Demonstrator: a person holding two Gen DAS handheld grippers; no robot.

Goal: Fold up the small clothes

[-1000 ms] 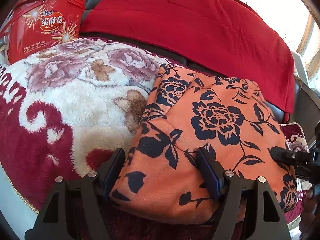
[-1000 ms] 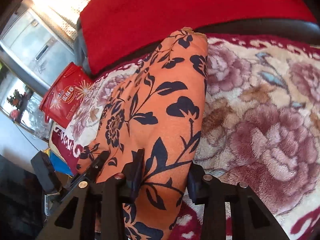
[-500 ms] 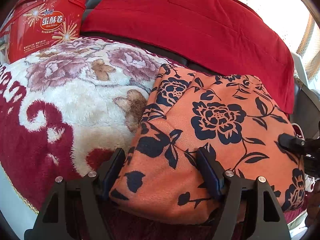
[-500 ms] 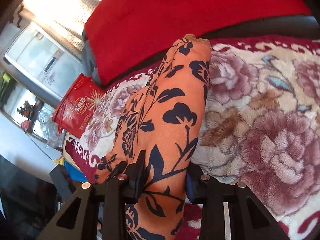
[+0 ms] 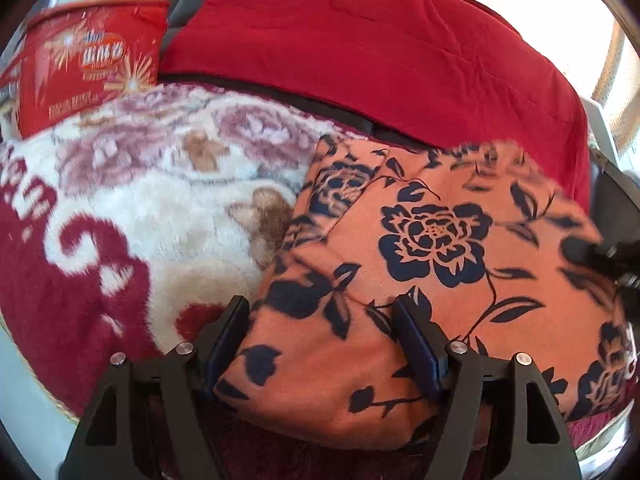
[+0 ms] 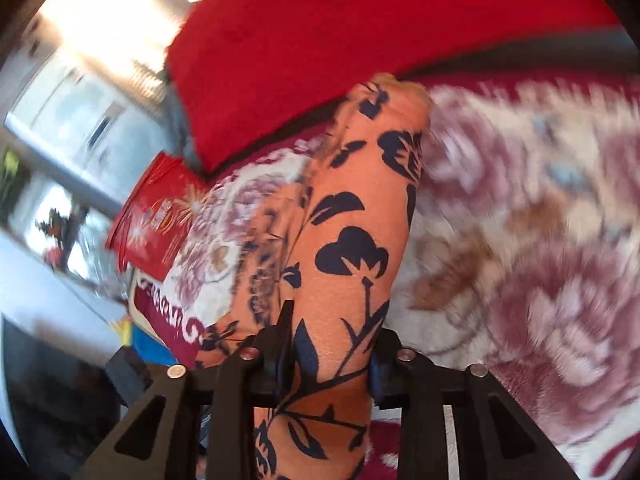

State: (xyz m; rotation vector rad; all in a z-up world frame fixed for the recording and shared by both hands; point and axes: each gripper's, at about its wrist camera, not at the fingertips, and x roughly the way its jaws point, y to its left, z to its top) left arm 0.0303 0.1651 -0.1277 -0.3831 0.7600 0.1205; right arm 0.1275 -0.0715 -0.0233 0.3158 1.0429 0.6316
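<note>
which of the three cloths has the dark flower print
The orange cloth, pinched in both grippers; the red cloth is plain and the blanket has pink roses.

Two matte black handheld grippers, near twins.
The left gripper shows angular black frames with triangular cut-outs, four round silver screw heads, and dark navy pads lining its fingers. The right gripper has the same black frames, cut-outs and silver screws.

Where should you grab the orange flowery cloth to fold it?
Grip the orange flowery cloth at its near edge, coming from the front. It lies flat on the fluffy blanket, and only that thick folded edge sticks out enough to pinch.
</note>
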